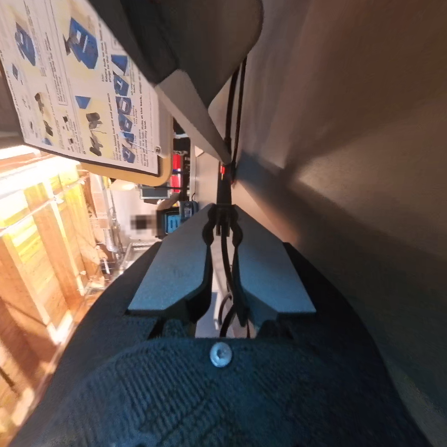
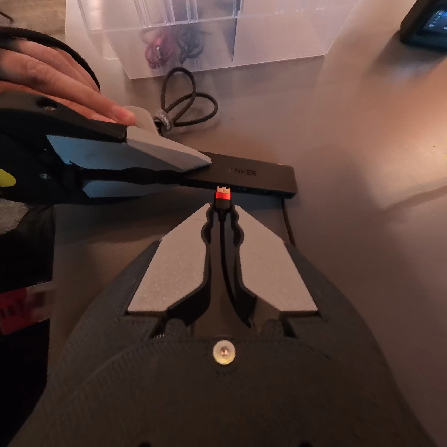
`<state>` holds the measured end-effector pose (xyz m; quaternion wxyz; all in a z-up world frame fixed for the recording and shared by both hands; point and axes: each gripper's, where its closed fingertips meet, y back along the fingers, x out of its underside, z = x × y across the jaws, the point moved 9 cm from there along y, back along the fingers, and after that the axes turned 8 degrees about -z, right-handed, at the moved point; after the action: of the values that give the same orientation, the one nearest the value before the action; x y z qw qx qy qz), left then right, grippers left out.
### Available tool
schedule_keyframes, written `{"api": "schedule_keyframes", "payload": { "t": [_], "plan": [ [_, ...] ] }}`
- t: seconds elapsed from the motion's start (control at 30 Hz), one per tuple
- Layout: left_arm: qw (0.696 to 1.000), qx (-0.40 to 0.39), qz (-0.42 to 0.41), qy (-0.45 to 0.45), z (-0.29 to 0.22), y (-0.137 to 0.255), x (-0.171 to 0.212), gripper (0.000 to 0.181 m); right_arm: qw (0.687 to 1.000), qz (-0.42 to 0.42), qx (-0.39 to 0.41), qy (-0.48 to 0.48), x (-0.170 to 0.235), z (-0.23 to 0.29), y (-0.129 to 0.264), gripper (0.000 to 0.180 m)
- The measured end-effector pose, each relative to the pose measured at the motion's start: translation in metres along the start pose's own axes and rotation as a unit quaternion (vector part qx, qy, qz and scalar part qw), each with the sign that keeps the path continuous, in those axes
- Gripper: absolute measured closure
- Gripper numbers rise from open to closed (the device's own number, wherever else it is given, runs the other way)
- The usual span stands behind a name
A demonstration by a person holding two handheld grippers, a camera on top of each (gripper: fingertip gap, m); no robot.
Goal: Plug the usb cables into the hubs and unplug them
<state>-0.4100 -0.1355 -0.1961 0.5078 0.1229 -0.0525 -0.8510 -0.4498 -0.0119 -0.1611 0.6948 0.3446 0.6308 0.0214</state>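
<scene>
A slim black hub (image 2: 244, 173) lies on the grey table (image 2: 350, 145). My left gripper (image 2: 191, 171) comes in from the left and is shut on the hub's left end; a hand rests on it. In the left wrist view, turned on its side, that gripper (image 1: 222, 211) clamps the hub (image 1: 223, 193), seen edge-on. My right gripper (image 2: 222, 208) is shut on a USB plug with a red collar (image 2: 223, 194) and a black cable (image 2: 223, 254). The plug's metal tip is at the hub's front side. The plug (image 1: 222, 169) and the right gripper's fingers (image 1: 193, 108) also show in the left wrist view.
A bundled dark cable with a strap (image 2: 186, 101) lies behind the hub. A clear plastic organiser (image 2: 266, 36) with coiled cables stands at the back. A dark device with a lit screen (image 2: 425, 26) is at the far right. An instruction sheet (image 1: 79, 84) stands nearby. The grippers are tip to tip, or close to it.
</scene>
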Motion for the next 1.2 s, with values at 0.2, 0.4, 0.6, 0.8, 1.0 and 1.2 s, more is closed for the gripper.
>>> {"api": "schedule_keyframes", "payload": {
  "t": [0.2,0.4,0.6,0.8,1.0,1.2],
  "plan": [
    [0.996,-0.022,0.03,0.077,0.013,-0.002,0.013,0.173,0.999,-0.015,-0.028,-0.018,0.001,-0.011,0.017,0.168],
    [0.993,-0.04,-0.018,0.105,0.02,0.005,0.01,0.173,0.936,-0.245,-0.24,0.083,-0.022,0.016,0.085,0.17],
    [0.991,-0.046,-0.029,0.119,0.023,0.008,0.011,0.173,0.892,-0.313,-0.318,0.07,-0.026,0.017,0.109,0.169],
    [0.993,-0.048,-0.027,0.108,0.021,0.007,0.01,0.173,0.892,-0.309,-0.322,0.071,-0.027,0.019,0.107,0.169],
    [0.992,-0.047,-0.033,0.11,0.021,0.007,0.01,0.173,0.916,-0.286,-0.273,0.061,-0.027,0.013,0.099,0.169],
    [0.992,-0.033,-0.038,0.117,0.021,0.007,0.009,0.173,0.979,-0.147,-0.138,0.026,-0.012,-0.005,0.057,0.168]
  ]
}}
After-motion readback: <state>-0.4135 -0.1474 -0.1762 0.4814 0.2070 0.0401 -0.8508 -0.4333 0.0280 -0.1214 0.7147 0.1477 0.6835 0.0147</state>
